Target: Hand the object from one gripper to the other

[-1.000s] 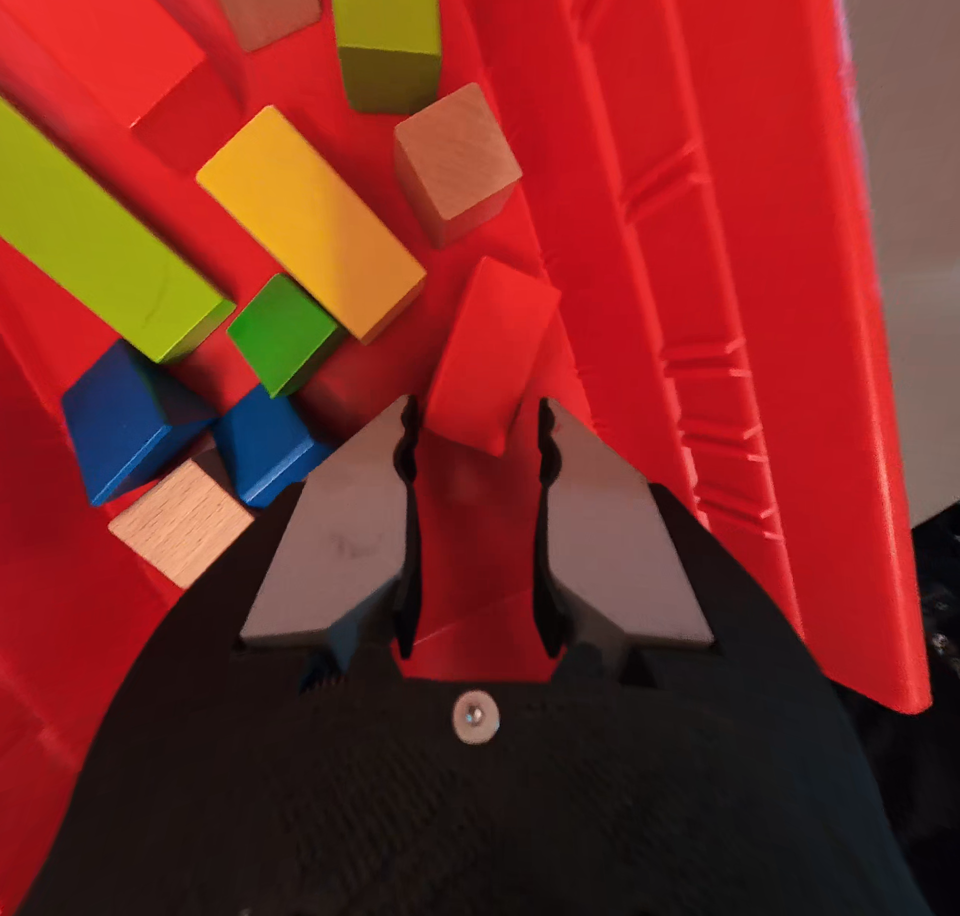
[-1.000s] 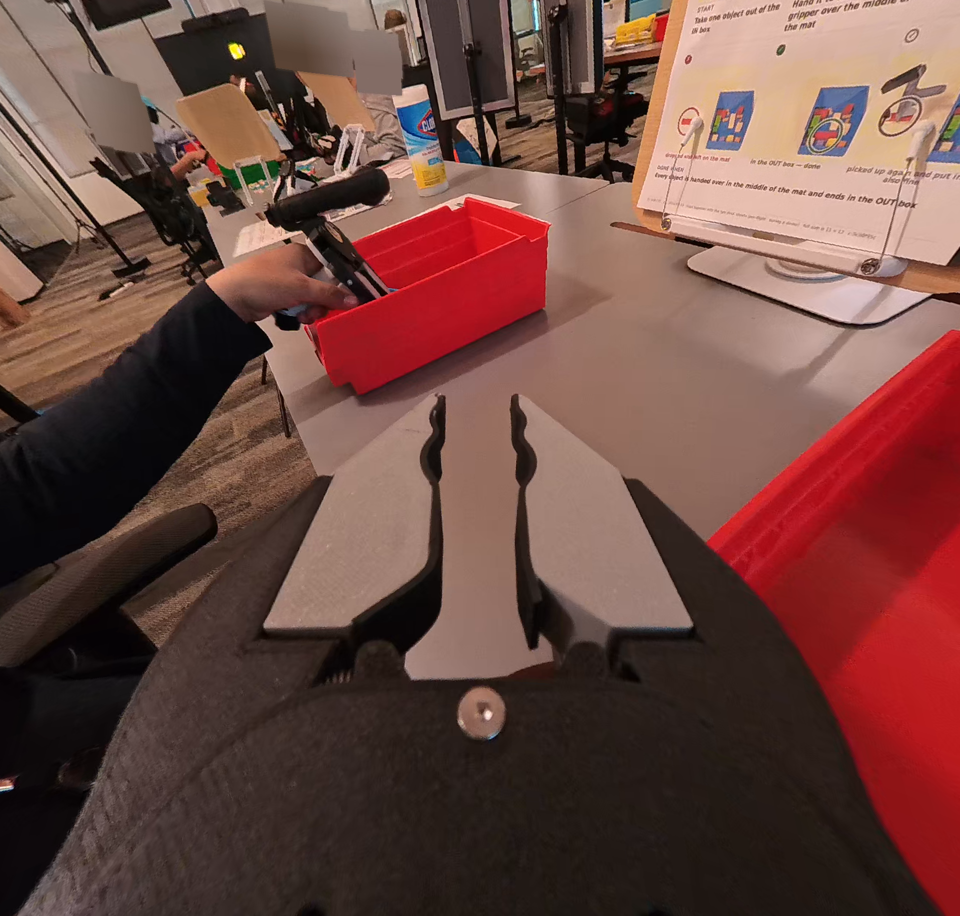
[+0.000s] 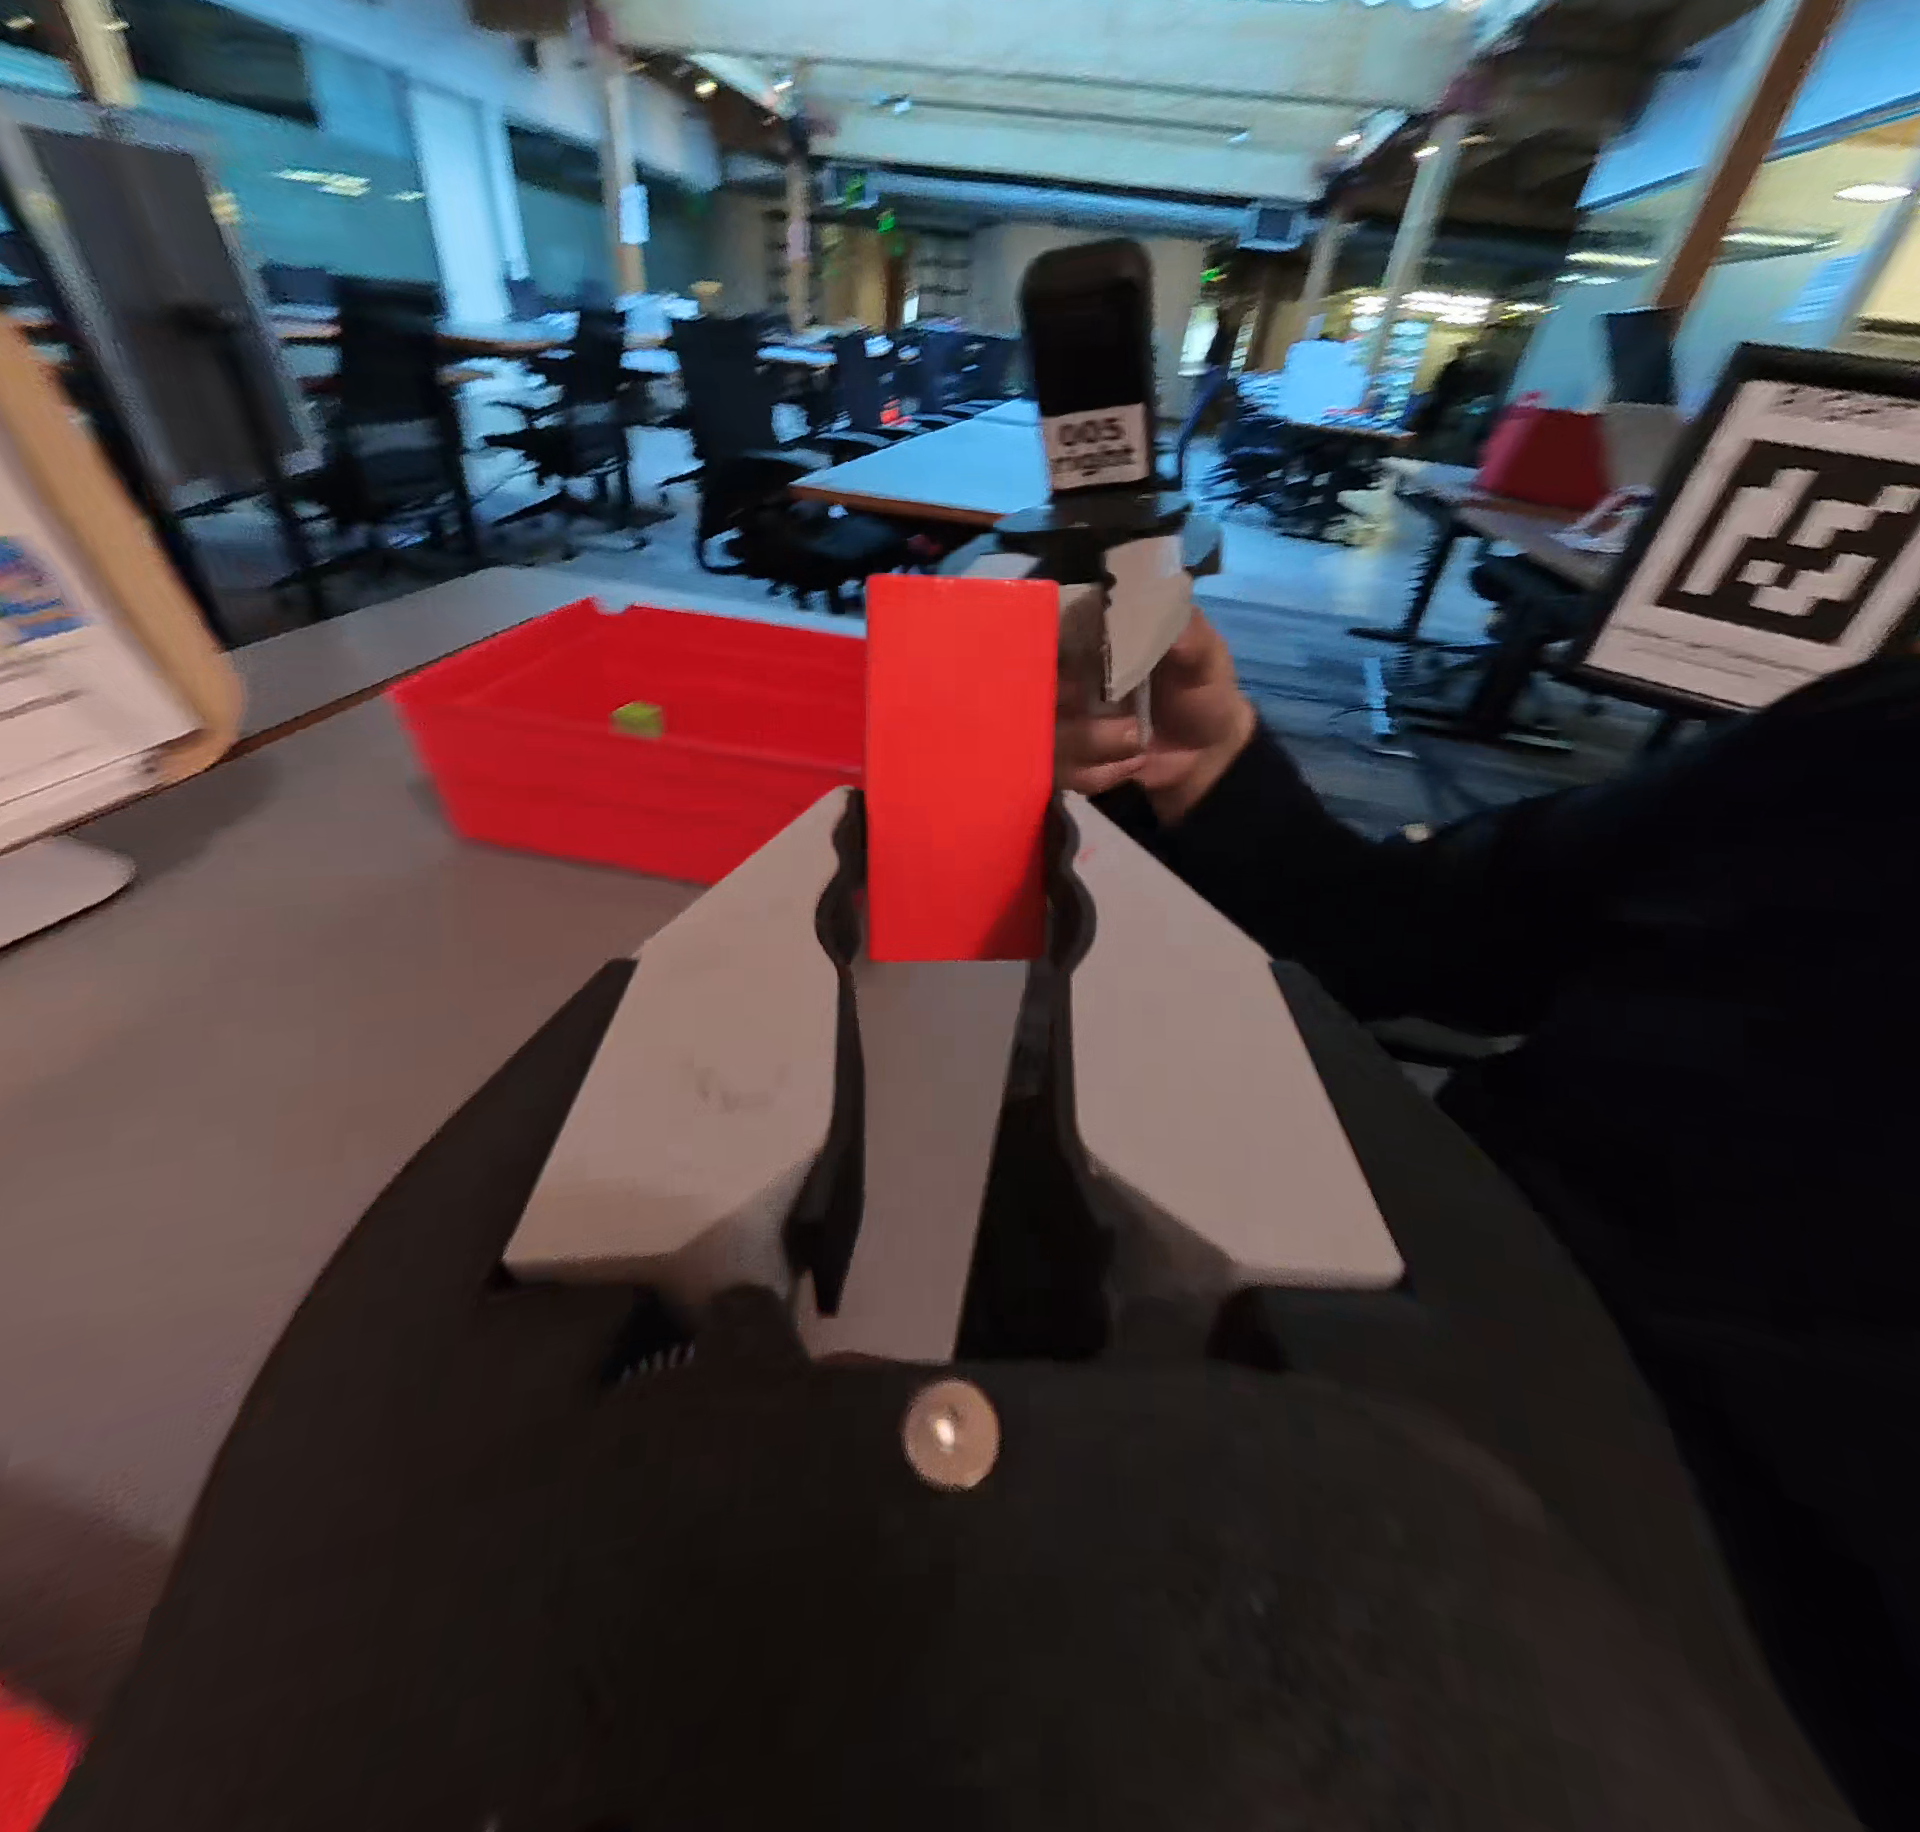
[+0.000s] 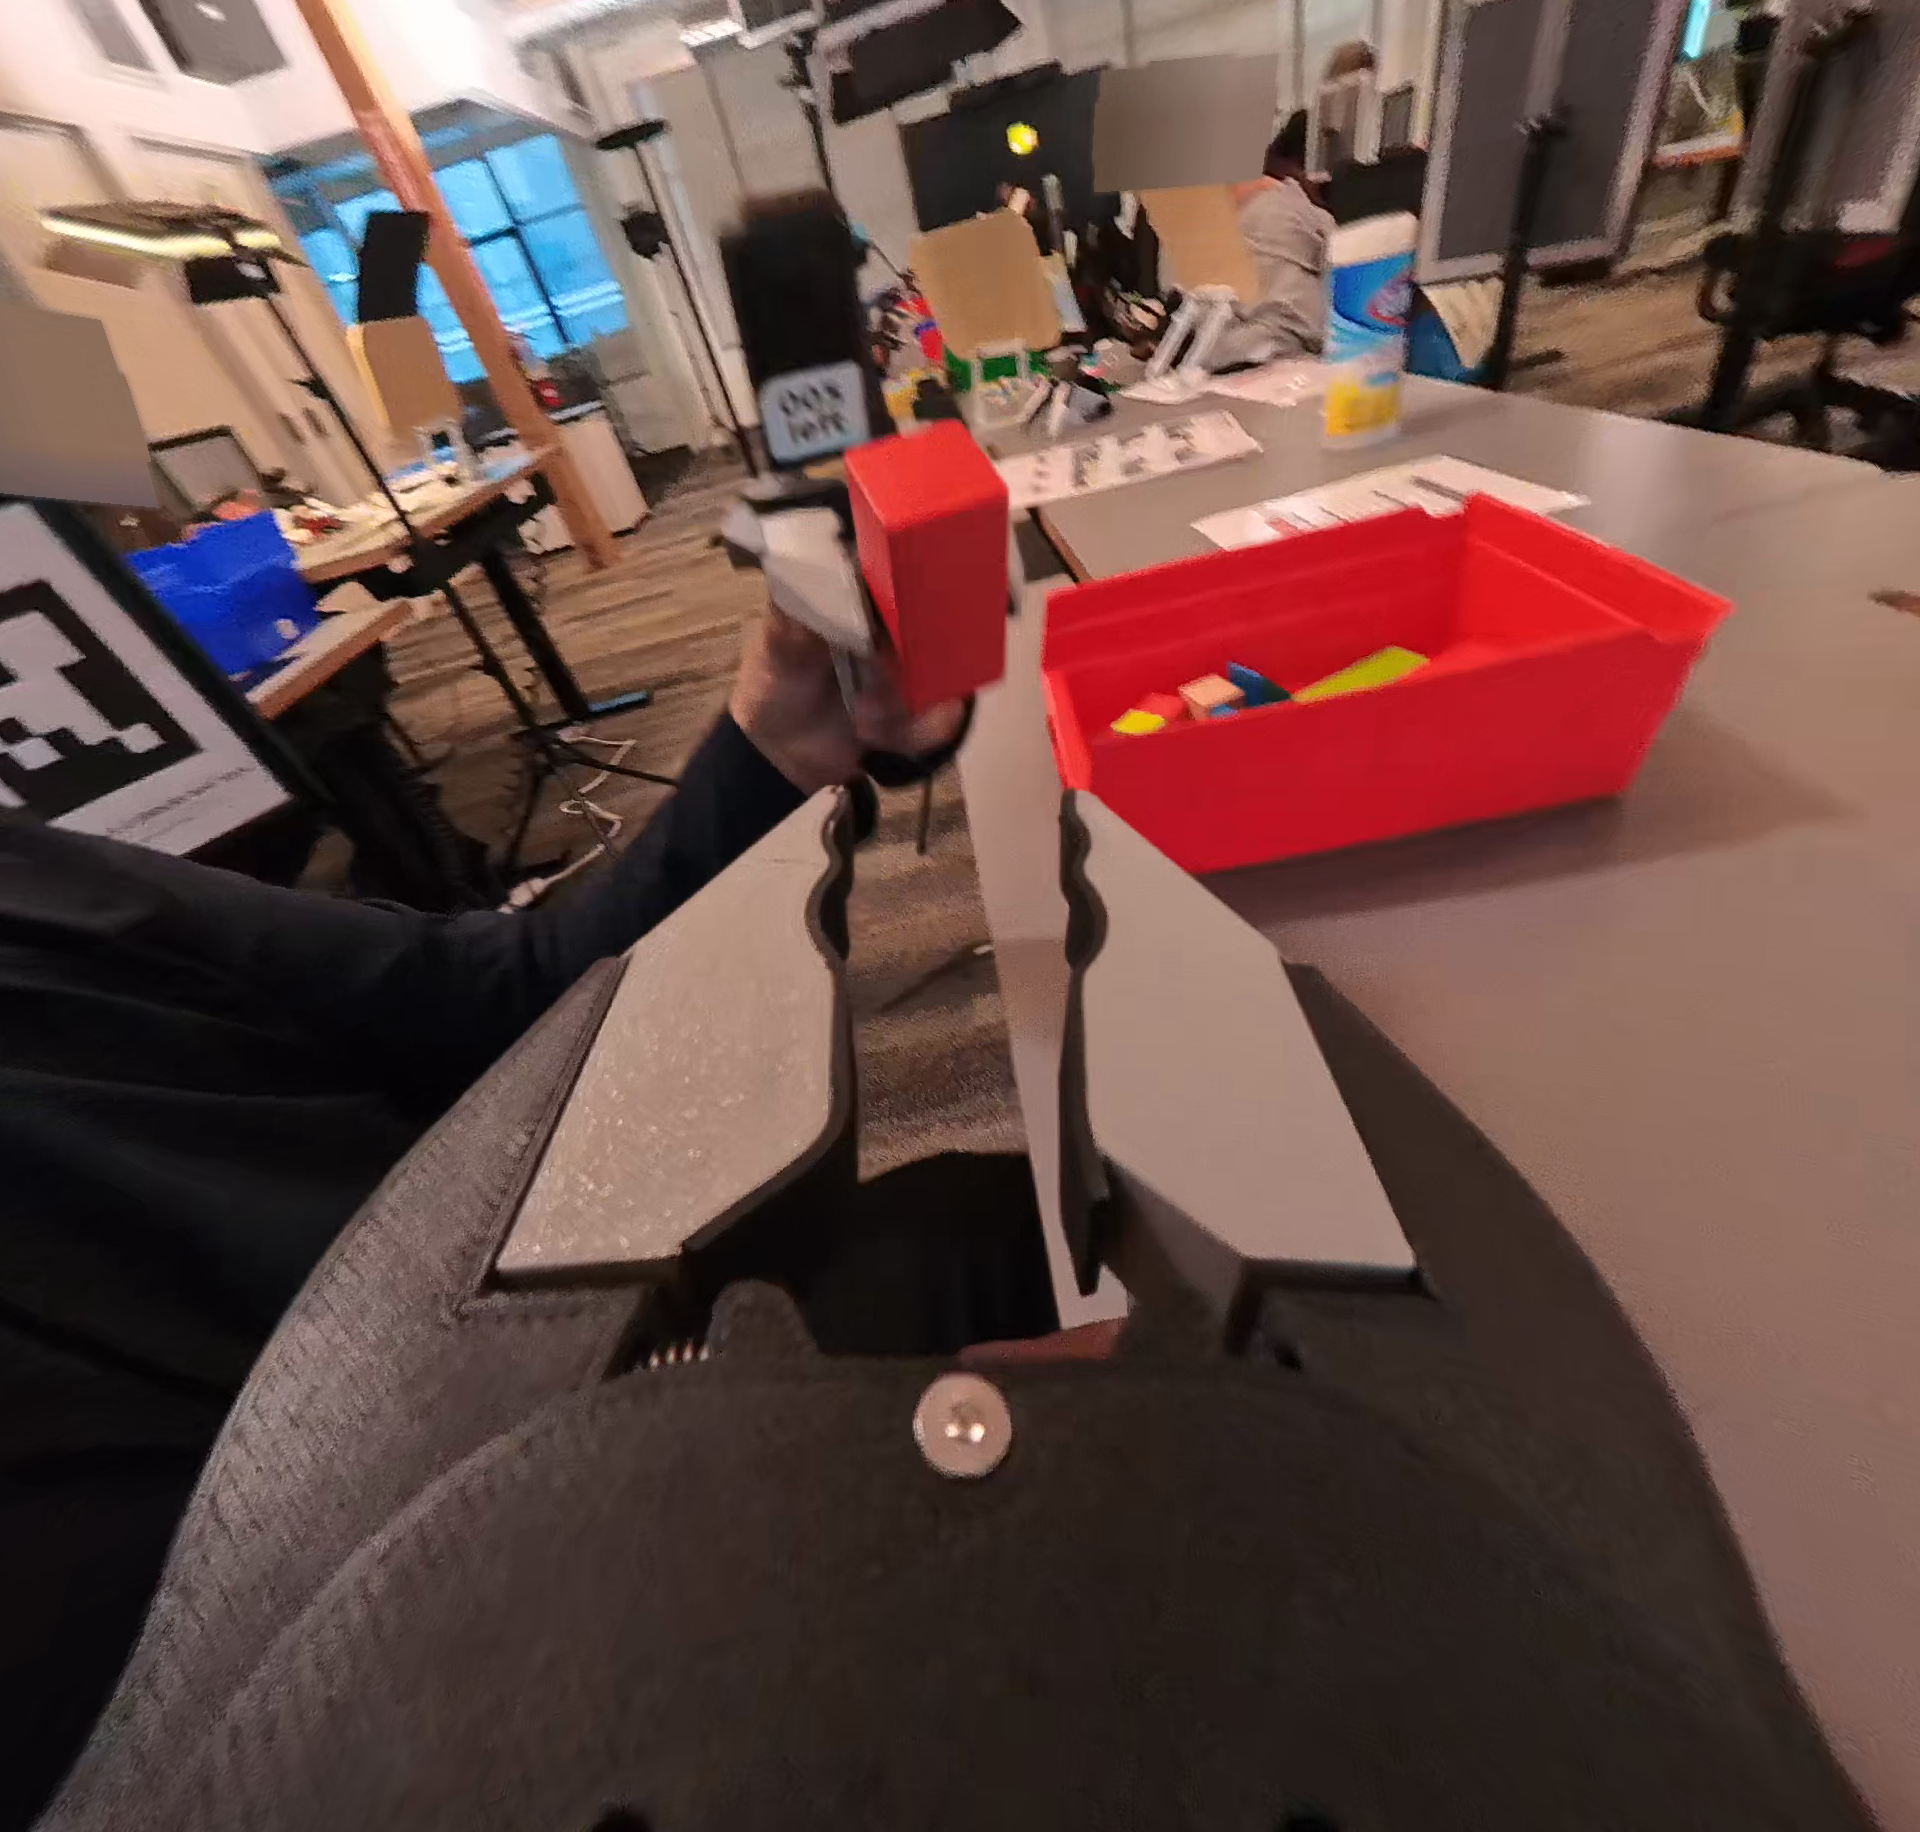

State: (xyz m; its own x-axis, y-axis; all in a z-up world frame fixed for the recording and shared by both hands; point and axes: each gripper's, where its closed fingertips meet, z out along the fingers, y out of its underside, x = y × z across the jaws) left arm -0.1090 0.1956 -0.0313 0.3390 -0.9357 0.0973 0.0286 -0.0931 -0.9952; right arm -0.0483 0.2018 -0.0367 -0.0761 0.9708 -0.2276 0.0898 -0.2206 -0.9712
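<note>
Left wrist view shows a big blurry office room and a flat grey table (image 3: 312, 1003). A red plastic bin (image 3: 623, 743) sits on it. The left gripper (image 3: 956, 878) squeezes an upright red wooden block (image 3: 956, 764). The right gripper (image 4: 951, 847) is wide open, holding nothing; in the left view the block hides most of it.

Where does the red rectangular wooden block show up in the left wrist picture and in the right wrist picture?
Left wrist view: the red rectangular wooden block stands upright at centre, clamped between the left hand-held gripper fingertips.
Right wrist view: the block sits above centre, held up by the far hand-held gripper, ahead of the open right hand-held gripper.
Shared landmark: the grey table.
</note>
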